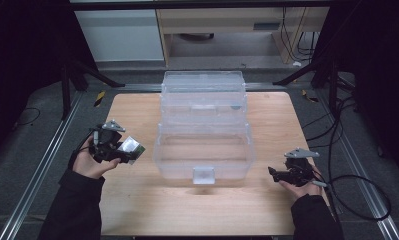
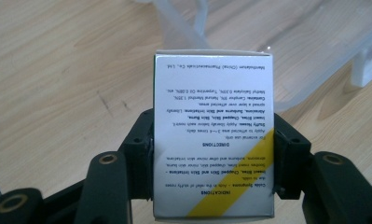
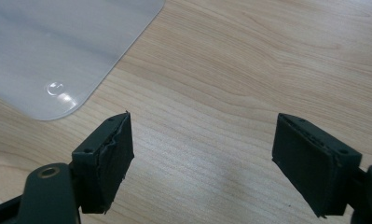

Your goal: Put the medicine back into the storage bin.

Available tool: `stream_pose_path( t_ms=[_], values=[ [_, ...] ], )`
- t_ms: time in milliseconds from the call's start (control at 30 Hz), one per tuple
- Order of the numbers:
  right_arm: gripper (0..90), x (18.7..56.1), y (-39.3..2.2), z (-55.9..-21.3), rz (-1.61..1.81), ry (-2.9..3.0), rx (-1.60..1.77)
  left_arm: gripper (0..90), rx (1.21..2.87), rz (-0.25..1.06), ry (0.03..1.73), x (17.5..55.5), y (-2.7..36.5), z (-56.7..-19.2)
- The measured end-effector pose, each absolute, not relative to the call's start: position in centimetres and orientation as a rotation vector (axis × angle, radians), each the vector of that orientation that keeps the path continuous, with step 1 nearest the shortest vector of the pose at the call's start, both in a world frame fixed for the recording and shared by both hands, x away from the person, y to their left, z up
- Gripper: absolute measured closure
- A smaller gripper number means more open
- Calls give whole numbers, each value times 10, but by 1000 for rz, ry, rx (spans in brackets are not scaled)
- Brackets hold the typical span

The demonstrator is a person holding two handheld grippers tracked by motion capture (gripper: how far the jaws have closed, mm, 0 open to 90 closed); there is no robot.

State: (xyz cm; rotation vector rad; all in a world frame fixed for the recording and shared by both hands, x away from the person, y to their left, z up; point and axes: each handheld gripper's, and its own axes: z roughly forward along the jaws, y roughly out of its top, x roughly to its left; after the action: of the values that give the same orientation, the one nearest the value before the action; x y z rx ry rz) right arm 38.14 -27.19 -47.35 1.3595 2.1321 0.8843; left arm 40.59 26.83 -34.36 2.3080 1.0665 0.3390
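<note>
A small white carton [image 2: 214, 135] with printed text and a yellow diagonal stripe sits between the jaws of my left gripper [image 2: 214, 158], which is shut on its two sides. In the high view this carton [image 1: 130, 148] hangs above the left part of the wooden table, just left of the clear plastic tiered box [image 1: 203, 130]. My right gripper [image 1: 279, 175] rests low near the table's right front, pointing toward the box. In its own view the right gripper [image 3: 202, 163] stands open over bare wood with nothing between the pads.
The clear box stands open in the table's middle, its stepped trays rising toward the back and a latch [image 1: 203, 175] at the front. A corner of clear plastic [image 3: 58, 51] lies ahead of the right gripper. Cables [image 1: 357, 195] trail off the right edge.
</note>
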Motion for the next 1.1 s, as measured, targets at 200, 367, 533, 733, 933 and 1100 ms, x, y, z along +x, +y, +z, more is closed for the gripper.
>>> stream_pose_path(
  t_ms=[200, 367, 533, 733, 933, 1100],
  values=[
    [202, 381, -271, -473, 888, 2139, 1351, 447, 2298, 334, 1032, 414, 250, -333],
    [200, 381, -271, -473, 879, 2144, 1350, 447, 2308, 328, 990, 420, 235, -327],
    [199, 382, -271, -473, 883, 2145, 1347, 447, 2314, 317, 965, 425, 220, -327],
    [199, 382, -272, -473, 880, 2147, 1354, 447, 2345, 304, 942, 429, 206, -334],
    [199, 382, -271, -473, 887, 2150, 1353, 447, 2371, 284, 925, 435, 192, -344],
    [199, 381, -272, -474, 884, 2148, 1350, 447, 2383, 250, 905, 440, 180, -358]
  ],
)
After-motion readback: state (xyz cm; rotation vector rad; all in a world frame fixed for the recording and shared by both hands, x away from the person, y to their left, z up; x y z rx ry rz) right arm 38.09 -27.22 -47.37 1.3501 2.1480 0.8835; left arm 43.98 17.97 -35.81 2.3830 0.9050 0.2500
